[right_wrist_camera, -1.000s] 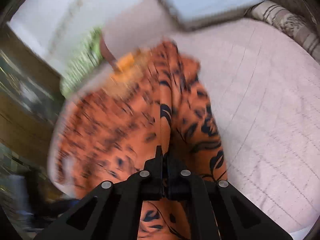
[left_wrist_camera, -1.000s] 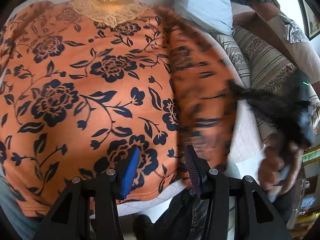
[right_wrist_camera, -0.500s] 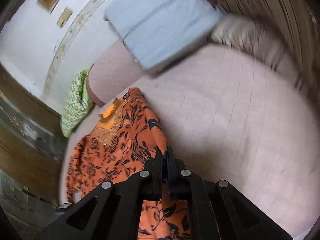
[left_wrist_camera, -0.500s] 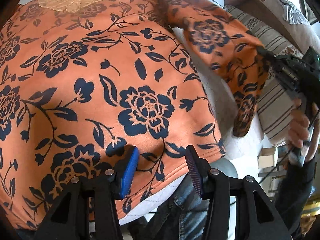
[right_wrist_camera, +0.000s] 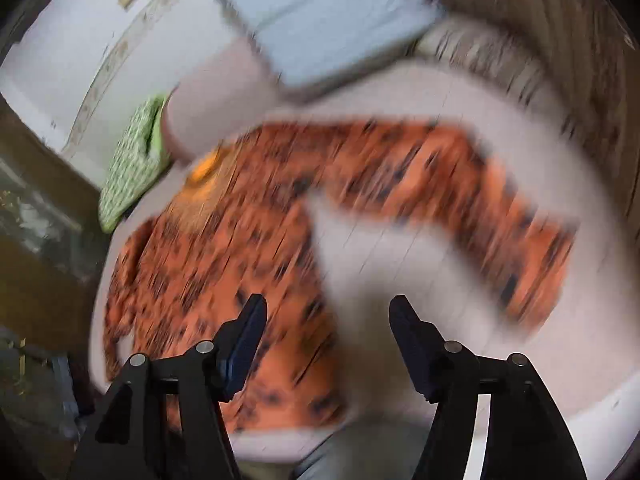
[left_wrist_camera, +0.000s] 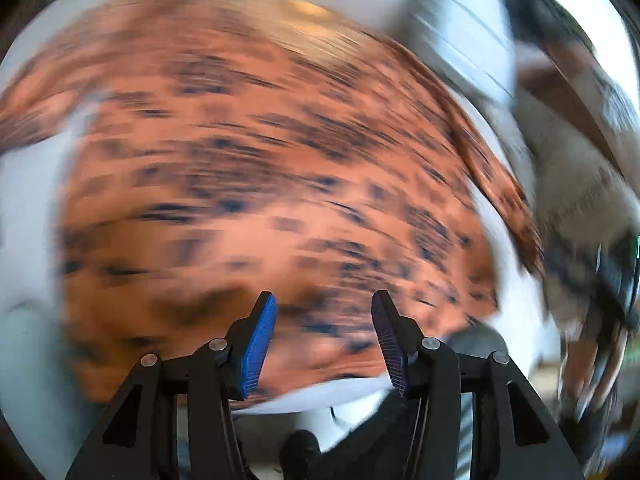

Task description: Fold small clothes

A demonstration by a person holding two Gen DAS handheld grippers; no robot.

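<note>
Orange flowered top (right_wrist_camera: pixel 224 264) lies spread flat on your pale quilted bed (right_wrist_camera: pixel 472 312), neckline toward the far side, with one sleeve (right_wrist_camera: pixel 472 184) thrown out and bent across the quilt to your right. Both views are badly smeared, so you can't read hems or seams closely. Beyond the top sit a pale blue pillow (right_wrist_camera: pixel 320 16) and a green patterned cloth (right_wrist_camera: pixel 132 164) at the bed's edge. Judge the fabric as light, soft and limp: it should drape and wrinkle rather than hold a crease, and a loose sleeve will likely trail if you lift it by one point. Take the sleeve near its cuff and carry it across the body, or pinch the hem at a corner where only the layers you mean to fold get caught. Your left gripper (left_wrist_camera: pixel 324 320) hangs over the near hem with its jaws apart and nothing between them; your right gripper (right_wrist_camera: pixel 328 320) is likewise spread wide and empty.
</note>
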